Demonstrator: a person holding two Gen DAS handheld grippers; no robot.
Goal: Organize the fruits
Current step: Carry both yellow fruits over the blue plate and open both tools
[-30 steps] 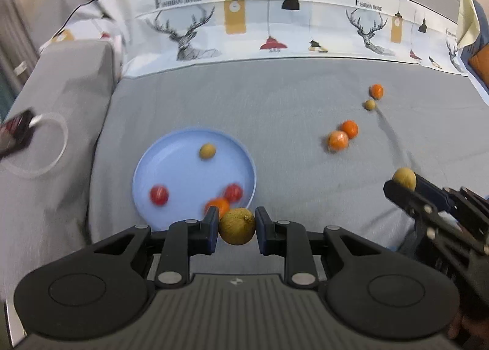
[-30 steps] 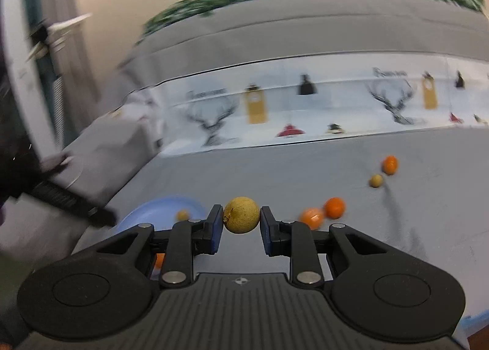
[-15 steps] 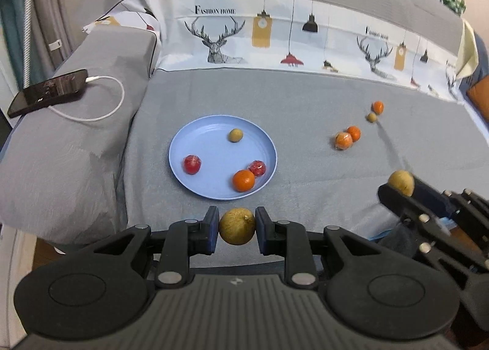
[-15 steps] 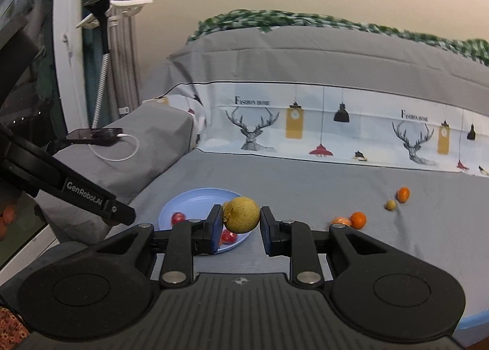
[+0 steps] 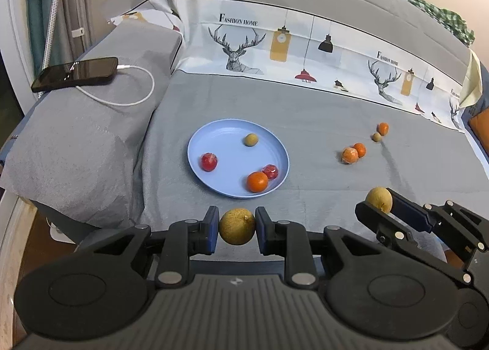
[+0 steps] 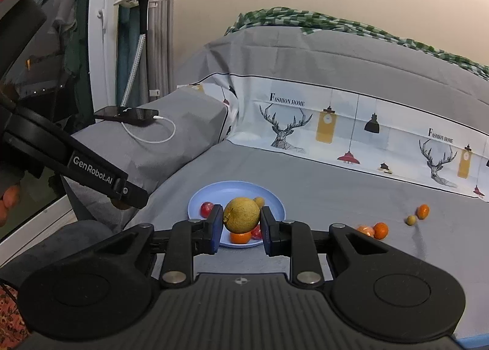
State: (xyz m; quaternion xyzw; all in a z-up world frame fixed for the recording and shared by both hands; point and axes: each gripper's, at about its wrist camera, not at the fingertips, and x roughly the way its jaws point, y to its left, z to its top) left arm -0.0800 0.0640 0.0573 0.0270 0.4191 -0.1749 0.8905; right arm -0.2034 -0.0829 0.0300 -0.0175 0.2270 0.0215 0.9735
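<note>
My left gripper (image 5: 237, 226) is shut on a yellow-brown lemon (image 5: 237, 227), held above the near edge of the bed, just short of the blue plate (image 5: 214, 139). The plate holds two red fruits, an orange (image 5: 257, 181) and a small olive fruit (image 5: 251, 139). My right gripper (image 6: 240, 216) is shut on a second lemon (image 6: 241, 215); it also shows in the left wrist view (image 5: 379, 199) at the right. Several loose oranges (image 5: 354, 152) and a small olive fruit (image 5: 376, 136) lie on the grey sheet to the right.
A grey pillow (image 5: 79, 124) at the left carries a phone (image 5: 76, 73) with a white charging cable. A printed bedding fold (image 5: 305, 53) runs across the back. A window frame and a pole stand (image 6: 140, 29) are at the left of the bed.
Both grippers have pulled back and up from the bed, each still holding its lemon. The plate and loose fruits now look farther away and the pillow with the phone has come into view.
</note>
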